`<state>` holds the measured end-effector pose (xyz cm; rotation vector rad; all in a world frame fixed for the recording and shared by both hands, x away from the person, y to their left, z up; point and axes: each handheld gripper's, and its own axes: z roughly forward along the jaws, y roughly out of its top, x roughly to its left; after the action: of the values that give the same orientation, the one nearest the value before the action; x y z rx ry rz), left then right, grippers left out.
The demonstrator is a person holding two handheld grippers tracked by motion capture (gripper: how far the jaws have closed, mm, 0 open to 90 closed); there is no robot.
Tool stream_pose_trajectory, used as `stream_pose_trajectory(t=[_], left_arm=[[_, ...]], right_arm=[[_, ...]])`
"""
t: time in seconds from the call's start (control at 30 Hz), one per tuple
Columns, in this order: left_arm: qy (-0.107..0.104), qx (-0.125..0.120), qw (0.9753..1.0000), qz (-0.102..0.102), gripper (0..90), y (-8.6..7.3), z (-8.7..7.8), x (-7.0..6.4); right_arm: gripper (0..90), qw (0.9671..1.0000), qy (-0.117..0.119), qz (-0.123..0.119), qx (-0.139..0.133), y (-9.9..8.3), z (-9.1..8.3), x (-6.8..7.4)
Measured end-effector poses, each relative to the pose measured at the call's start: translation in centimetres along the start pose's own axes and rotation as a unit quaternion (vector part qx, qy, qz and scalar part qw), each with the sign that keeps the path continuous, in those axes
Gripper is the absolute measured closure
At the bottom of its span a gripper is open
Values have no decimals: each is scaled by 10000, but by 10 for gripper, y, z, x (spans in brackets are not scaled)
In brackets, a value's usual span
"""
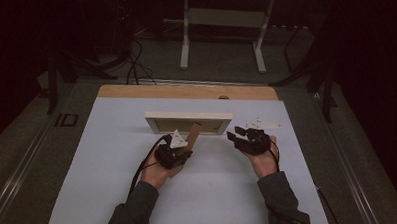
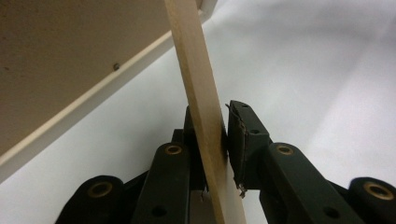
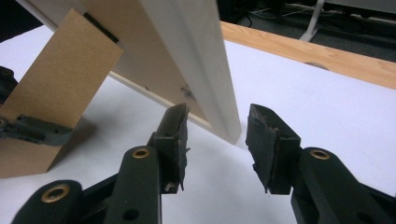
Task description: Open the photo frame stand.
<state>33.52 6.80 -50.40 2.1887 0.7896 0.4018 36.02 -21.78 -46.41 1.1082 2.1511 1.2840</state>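
Pale wooden picture frame (image 1: 189, 123) upright on white table, brown fibreboard stand (image 1: 193, 136) (hinged) behind.

White table (image 1: 114, 195) — upright picture frame (image 1: 189, 123)

Obstacles: picture frame (image 1: 189, 122) upright mid-table, its stand (image 1: 193, 135) leaning back; white tabletop (image 1: 108, 170) open all around.

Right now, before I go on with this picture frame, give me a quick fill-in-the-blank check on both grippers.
1. The left gripper is shut on the frame's brown ____.
2. The right gripper's jaws are ____.
3. The picture frame stands on the ____ tabletop.
4. The frame's end lies ____ the right gripper's jaws.

Missing words: stand; open; white; between
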Motion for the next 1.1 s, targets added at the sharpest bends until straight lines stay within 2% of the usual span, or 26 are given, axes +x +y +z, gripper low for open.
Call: stream_pose_trajectory(t=[0.2, 0.33, 0.47, 0.6, 0.73, 0.87, 0.93, 0.97, 1.1], left_arm=[[7, -26, 10000, -59, 776, -1, 0, -1], [-19, -64, 9999, -117, 715, -2, -3, 3], [-74, -165, 9995, -271, 665, -3, -11, 9], [-268, -219, 9987, -374, 614, -6, -17, 15], [-378, -297, 9975, -524, 590, -10, -24, 21], [-406, -410, 9964, -619, 580, -13, -33, 26], [-484, -482, 9957, -626, 582, -15, -38, 27], [-483, -498, 9957, -620, 619, -15, -40, 27], [-468, -567, 9954, -611, 623, -16, -48, 28]], right_arm=[[566, 9999, 6, 105, 23, -8, 0, -1], [560, 9999, 0, 170, -12, -13, -1, 0], [559, 9992, 61, 386, -86, -20, -1, -1], [559, 9984, 94, 554, -86, -27, 2, -1], [556, 9985, 106, 528, -28, -28, 3, 1], [553, 9986, 75, 515, -19, -29, 1, 2], [552, 9986, 79, 521, -29, -29, 0, 2], [551, 9984, 85, 563, -48, -30, -3, 2], [548, 9983, 51, 586, -48, -30, -7, 2]])
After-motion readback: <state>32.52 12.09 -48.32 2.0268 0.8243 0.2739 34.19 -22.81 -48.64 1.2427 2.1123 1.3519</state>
